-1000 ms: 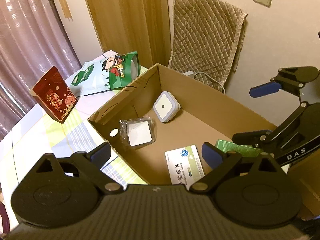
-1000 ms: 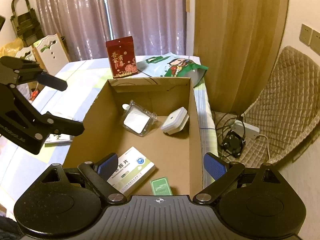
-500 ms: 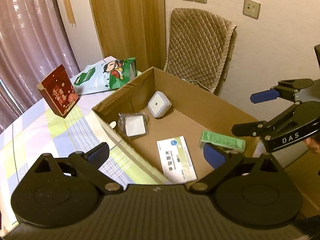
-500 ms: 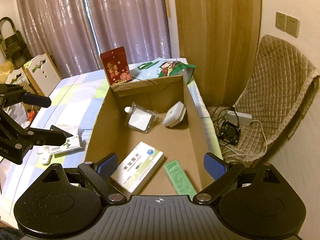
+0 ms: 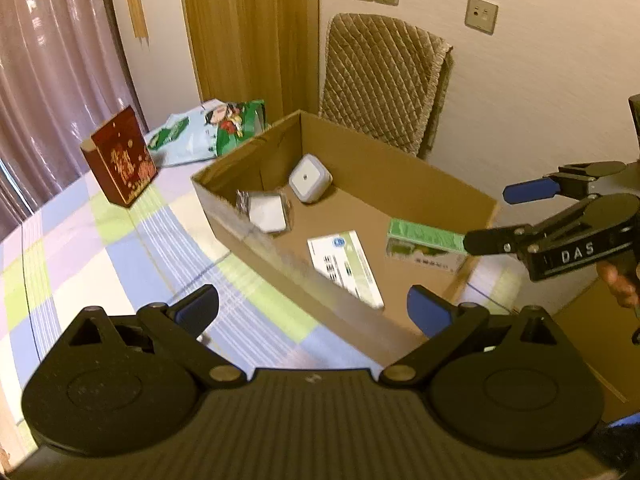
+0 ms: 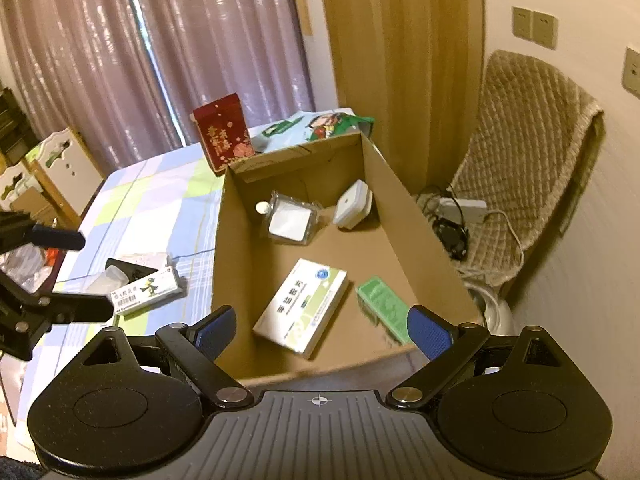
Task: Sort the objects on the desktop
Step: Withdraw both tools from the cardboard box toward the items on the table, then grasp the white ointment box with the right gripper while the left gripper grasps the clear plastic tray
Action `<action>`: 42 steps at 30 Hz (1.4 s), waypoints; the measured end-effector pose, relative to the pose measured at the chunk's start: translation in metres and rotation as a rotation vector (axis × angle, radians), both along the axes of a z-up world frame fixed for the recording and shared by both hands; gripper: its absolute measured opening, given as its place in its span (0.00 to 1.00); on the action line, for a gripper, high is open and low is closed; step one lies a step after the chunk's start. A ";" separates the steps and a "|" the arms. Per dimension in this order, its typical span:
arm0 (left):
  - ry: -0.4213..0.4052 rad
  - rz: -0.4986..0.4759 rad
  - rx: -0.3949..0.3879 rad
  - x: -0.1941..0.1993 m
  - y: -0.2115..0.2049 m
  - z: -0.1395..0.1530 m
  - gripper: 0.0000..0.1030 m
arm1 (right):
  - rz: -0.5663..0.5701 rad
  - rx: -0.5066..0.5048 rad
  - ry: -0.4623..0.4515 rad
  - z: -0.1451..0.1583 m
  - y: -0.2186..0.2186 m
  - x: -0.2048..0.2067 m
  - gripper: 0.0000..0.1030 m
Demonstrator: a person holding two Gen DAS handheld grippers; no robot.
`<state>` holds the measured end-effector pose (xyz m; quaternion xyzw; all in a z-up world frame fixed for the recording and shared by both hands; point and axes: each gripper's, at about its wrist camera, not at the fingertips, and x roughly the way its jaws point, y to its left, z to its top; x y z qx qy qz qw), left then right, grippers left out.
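Both your grippers are empty with jaws spread wide: left gripper (image 5: 313, 306) is above the near rim of the open brown cardboard box (image 6: 416, 216), right gripper (image 6: 320, 328) above its other end. Neither touches anything.

In the box:
- white-and-green flat medicine carton (image 6: 302, 306), lying flat mid-floor
- green slim rectangular box (image 6: 384, 310), just beside it
- clear plastic square case with white insert (image 6: 290, 222), tilted at the far end
- white rounded-square device (image 6: 352, 204), leaning near the side wall

Still out on the checked tablecloth (image 6: 148, 200):
- small white carton with green cartoon print (image 6: 146, 290), left of the box
- upright red printed box (image 6: 224, 136)
- green-and-white snack bag (image 6: 316, 126), past the far end
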<state>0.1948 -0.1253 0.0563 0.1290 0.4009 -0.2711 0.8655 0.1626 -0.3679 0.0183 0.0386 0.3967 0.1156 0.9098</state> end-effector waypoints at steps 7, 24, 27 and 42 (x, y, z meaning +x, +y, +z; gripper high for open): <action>0.048 -0.004 -0.029 -0.019 0.040 -0.012 0.96 | -0.077 0.002 0.019 -0.002 0.016 -0.029 0.92; 0.153 0.243 -0.072 -0.046 0.193 -0.060 0.94 | 0.090 0.004 0.043 -0.019 0.131 -0.030 0.92; 0.148 0.314 -0.075 -0.046 0.219 -0.061 0.94 | 0.154 -0.007 0.036 -0.019 0.154 -0.023 0.92; 0.137 0.489 -0.051 -0.027 0.297 -0.075 0.94 | 0.745 -0.434 -0.047 -0.091 0.277 0.049 0.92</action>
